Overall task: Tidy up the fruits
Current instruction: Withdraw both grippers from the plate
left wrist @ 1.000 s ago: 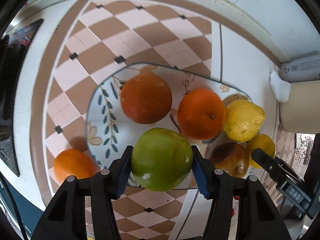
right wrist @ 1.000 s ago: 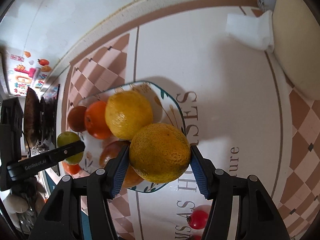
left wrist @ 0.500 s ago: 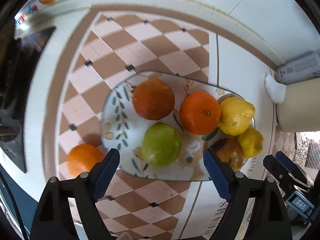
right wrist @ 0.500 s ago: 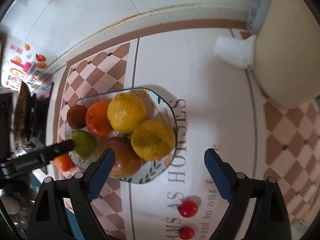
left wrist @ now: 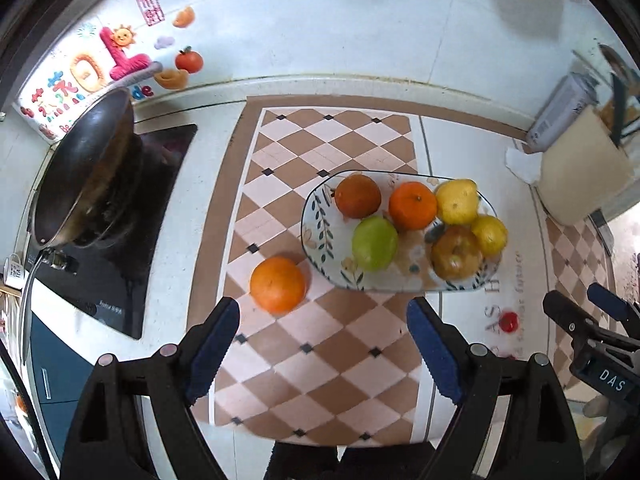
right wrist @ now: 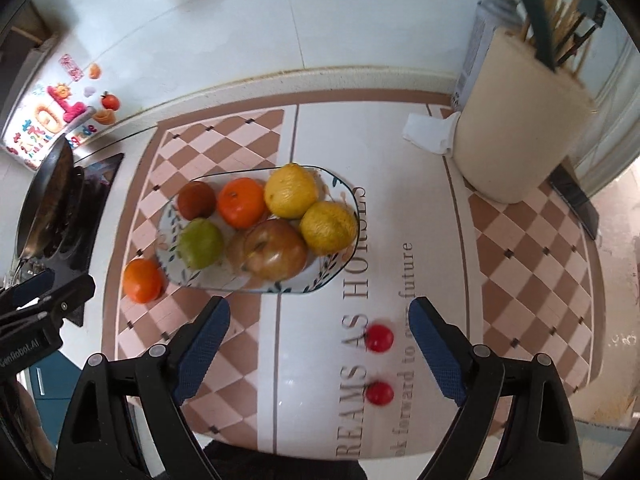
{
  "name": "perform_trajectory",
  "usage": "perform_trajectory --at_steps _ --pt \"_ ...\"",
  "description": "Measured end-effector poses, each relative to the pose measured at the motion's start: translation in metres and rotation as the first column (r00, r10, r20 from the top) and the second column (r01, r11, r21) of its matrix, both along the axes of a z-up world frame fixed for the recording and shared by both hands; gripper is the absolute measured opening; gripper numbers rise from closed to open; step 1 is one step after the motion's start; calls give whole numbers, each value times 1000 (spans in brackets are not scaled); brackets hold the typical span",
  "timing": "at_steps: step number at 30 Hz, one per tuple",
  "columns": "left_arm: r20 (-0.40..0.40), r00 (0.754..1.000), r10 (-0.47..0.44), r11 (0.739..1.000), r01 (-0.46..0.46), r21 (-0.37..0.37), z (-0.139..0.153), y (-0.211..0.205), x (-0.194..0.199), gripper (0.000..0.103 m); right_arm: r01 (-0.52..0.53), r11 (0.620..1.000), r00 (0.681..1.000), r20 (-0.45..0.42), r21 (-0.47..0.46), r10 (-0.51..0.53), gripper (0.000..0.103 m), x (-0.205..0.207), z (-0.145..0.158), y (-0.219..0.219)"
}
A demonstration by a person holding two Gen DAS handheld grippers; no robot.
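A leaf-patterned plate (left wrist: 320,224) (right wrist: 336,268) on the checked mat holds a green fruit (left wrist: 374,243) (right wrist: 200,243), a dark orange (left wrist: 357,196), a bright orange (left wrist: 412,205) (right wrist: 241,202), two yellow citrus (right wrist: 291,190) (right wrist: 329,227) and a brownish apple (left wrist: 457,253) (right wrist: 276,254). One loose orange (left wrist: 277,284) (right wrist: 143,280) lies on the mat left of the plate. Two small red tomatoes (right wrist: 379,337) (right wrist: 379,393) lie on the mat in front of the plate. My left gripper (left wrist: 323,344) is open and empty, above the mat near the loose orange. My right gripper (right wrist: 318,346) is open and empty, beside the tomatoes.
A dark pan (left wrist: 86,172) sits on a black cooktop (left wrist: 112,280) at the left. A beige utensil holder (right wrist: 516,136) stands at the back right with a white cloth (right wrist: 430,132) beside it. A tiled wall with stickers (left wrist: 104,60) runs behind.
Both grippers opened, releasing the green fruit and a yellow citrus onto the plate, then pulled back and up away from the plate.
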State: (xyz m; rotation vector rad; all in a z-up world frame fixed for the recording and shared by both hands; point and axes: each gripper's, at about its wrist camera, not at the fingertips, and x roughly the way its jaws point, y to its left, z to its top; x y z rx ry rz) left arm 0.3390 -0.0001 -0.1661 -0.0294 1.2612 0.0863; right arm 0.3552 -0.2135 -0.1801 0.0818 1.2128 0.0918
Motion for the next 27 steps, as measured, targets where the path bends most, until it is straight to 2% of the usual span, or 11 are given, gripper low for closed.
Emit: perform_trajectory --at_steps 5,15,22,27 --pt "43 999 -8 999 9 -32 26 3 -27 85 -10 1000 999 51 1 10 93 -34 32 7" --pt "146 989 -14 1000 17 -20 77 8 -65 85 -9 1000 993 121 21 6 93 -78 82 14" --pt "157 987 -37 999 43 -31 92 9 -77 85 7 999 990 142 51 -15 93 -93 102 11" --pt "153 987 -44 998 52 -45 91 8 -80 85 22 997 988 152 79 -33 93 -95 107 8"
